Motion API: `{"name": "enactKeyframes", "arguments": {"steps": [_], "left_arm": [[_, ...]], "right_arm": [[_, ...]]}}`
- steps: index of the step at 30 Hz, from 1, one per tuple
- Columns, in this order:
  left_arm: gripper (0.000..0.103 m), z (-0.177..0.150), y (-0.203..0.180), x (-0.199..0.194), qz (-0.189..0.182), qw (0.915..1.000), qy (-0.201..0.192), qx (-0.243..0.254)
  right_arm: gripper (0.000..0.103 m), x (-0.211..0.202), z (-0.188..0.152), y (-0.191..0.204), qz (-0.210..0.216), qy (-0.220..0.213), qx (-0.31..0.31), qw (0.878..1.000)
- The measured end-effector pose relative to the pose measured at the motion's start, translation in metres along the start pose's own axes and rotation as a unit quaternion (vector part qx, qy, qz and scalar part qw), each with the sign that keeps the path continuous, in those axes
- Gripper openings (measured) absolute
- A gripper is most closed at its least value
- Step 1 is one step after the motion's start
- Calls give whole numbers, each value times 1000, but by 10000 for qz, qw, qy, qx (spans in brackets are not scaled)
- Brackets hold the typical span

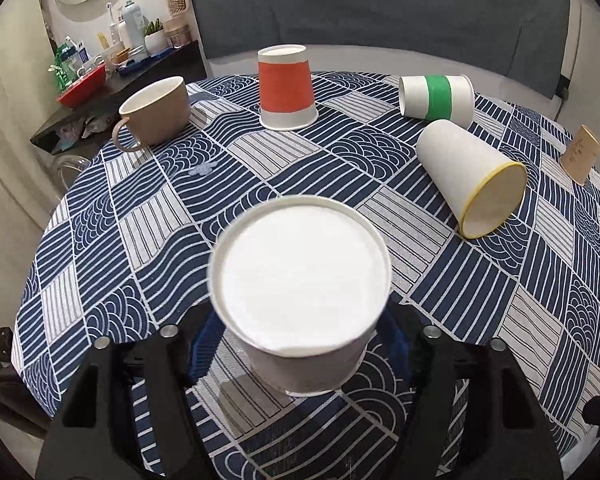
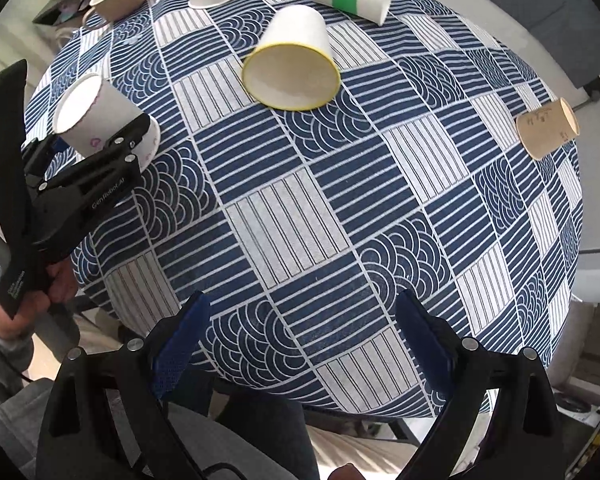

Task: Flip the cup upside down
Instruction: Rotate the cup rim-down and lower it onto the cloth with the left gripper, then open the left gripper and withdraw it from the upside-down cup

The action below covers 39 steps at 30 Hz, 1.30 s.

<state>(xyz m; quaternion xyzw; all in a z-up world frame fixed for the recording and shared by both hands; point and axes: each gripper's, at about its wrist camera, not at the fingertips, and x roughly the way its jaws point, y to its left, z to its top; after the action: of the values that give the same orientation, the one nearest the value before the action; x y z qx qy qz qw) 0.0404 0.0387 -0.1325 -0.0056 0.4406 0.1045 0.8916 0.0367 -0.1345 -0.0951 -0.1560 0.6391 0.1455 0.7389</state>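
Observation:
My left gripper (image 1: 300,344) is shut on a white paper cup (image 1: 300,280), held bottom-up with its flat base facing the camera and its rim down near the tablecloth. In the right wrist view the same cup (image 2: 96,116) shows pink marks, tilted in the left gripper (image 2: 112,136) at the table's left edge. My right gripper (image 2: 300,360) is open and empty above the table's near edge.
On the round blue patterned table (image 1: 140,240): a tan mug (image 1: 156,110), an orange cup upside down (image 1: 286,88), a green-banded cup on its side (image 1: 436,98), a yellow-rimmed white cup on its side (image 1: 472,176), a brown cup on its side (image 2: 548,128). A cluttered shelf (image 1: 120,64) stands far left.

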Motion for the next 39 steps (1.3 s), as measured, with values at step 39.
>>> {"name": "enactKeyframes", "arguments": {"steps": [39], "left_arm": [[97, 41, 2, -127, -108, 9974, 561, 429]], "right_arm": [[95, -101, -30, -35, -10, -1747, 971, 9798]]}}
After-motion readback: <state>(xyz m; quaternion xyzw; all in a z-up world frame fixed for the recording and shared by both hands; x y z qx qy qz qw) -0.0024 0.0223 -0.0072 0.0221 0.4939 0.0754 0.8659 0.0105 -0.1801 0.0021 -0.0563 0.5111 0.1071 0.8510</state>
